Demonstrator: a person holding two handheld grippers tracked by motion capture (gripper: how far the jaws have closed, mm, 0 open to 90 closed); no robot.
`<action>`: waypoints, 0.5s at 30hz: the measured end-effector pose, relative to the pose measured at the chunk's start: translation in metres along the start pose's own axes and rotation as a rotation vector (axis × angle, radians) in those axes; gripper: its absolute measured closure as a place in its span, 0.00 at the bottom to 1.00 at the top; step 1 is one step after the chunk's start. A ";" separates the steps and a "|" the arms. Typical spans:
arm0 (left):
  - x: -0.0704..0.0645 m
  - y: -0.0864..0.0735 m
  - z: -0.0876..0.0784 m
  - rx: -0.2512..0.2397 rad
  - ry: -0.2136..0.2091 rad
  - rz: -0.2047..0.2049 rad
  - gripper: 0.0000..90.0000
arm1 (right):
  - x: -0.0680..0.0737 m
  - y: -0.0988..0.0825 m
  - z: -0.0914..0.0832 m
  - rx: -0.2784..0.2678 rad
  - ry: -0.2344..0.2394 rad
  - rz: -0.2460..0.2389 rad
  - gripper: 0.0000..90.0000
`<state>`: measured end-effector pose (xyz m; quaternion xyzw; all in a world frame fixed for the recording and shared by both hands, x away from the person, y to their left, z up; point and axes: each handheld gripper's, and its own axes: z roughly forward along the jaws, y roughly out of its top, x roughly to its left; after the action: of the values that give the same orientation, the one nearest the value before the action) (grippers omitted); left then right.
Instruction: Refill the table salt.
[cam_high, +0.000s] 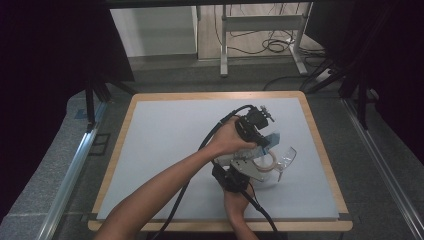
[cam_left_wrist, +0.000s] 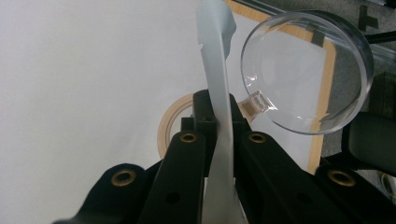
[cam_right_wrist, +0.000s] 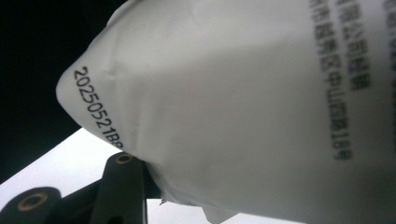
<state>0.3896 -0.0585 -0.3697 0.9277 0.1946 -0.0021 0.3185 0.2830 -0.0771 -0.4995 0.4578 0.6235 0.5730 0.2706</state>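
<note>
Two claws worked one white packet (cam_right_wrist: 261, 116) above the tabletop (cam_high: 165, 150). The left claw (cam_left_wrist: 223, 126) was clamped shut on the packet's thin edge (cam_left_wrist: 219, 93); the right claw (cam_right_wrist: 140, 172) gripped its printed body, half closed. A clear cup (cam_left_wrist: 308, 70) and tape roll (cam_left_wrist: 170, 123) lay just beyond.

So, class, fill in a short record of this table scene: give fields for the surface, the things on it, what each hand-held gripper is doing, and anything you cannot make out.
surface: pale grey mat on a wood-edged table
things: white printed pouch; clear round cup; tape ring
left hand-held gripper: shut on the pouch's thin flat edge
right hand-held gripper: against the pouch's body; grip unclear
cup: beside the pouch edge, resting near the tape ring
unclear: pouch contents
</note>
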 end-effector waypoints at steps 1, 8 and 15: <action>0.000 0.000 0.000 -0.001 -0.001 0.000 1.00 | 0.000 0.000 0.000 0.000 0.000 0.001 0.56; 0.000 0.000 0.000 -0.001 -0.001 -0.003 1.00 | 0.000 0.000 0.000 0.000 0.001 -0.002 0.57; 0.001 0.000 0.000 -0.002 -0.008 0.002 1.00 | -0.001 0.000 0.000 0.002 -0.001 -0.004 0.57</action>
<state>0.3910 -0.0584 -0.3699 0.9276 0.1925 -0.0055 0.3201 0.2834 -0.0779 -0.4996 0.4574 0.6249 0.5715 0.2716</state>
